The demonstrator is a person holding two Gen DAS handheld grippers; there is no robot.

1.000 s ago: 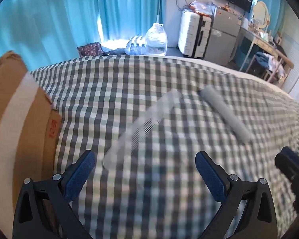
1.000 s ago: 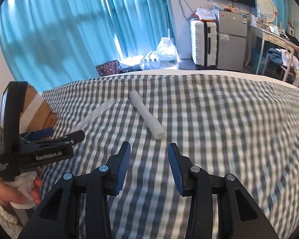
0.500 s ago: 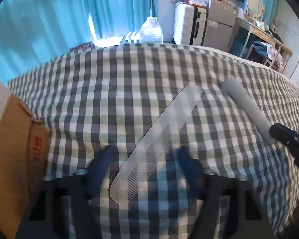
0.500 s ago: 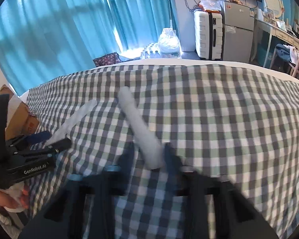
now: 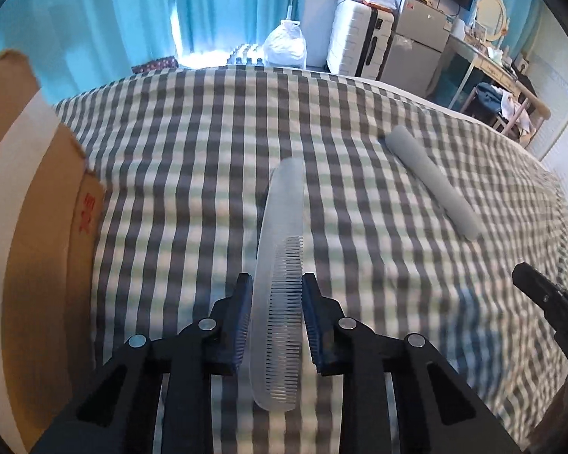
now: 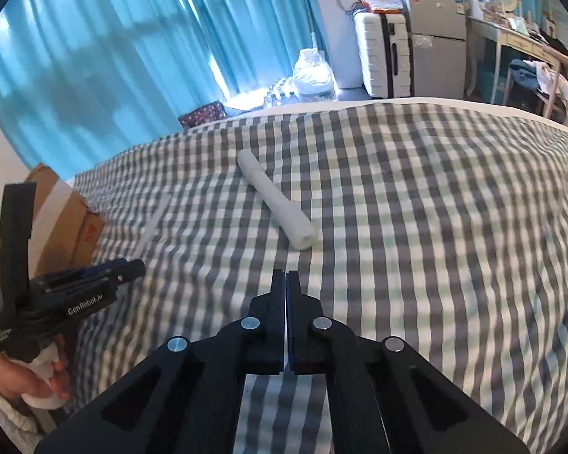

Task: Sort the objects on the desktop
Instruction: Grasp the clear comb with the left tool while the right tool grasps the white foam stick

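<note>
A clear plastic comb (image 5: 280, 265) lies on the checked cloth (image 5: 193, 174), lengthwise between my left gripper's (image 5: 277, 287) blue pads. The jaws are closing and both pads touch the comb's edges. From the right wrist view the comb (image 6: 155, 223) shows faintly ahead of the left gripper (image 6: 132, 266), which a hand holds. A white foam tube (image 5: 431, 181) rests to the comb's right. My right gripper (image 6: 286, 274) is shut with nothing in it, just short of the tube's (image 6: 276, 200) near end. Its black tip (image 5: 526, 276) enters the left wrist view at the right.
A taped cardboard box (image 5: 30, 227) stands at the cloth's left edge, also the box (image 6: 68, 219) in the right wrist view. Beyond the far edge are blue curtains (image 6: 113, 56), a water jug (image 5: 286, 47), a white suitcase (image 5: 358, 47), a grey fridge (image 6: 437, 60) and a desk (image 5: 500, 64).
The left jaws went from wide open to closed around the comb, which turned into line with them. The right jaws shut on nothing and now sit just short of the tube's end.
</note>
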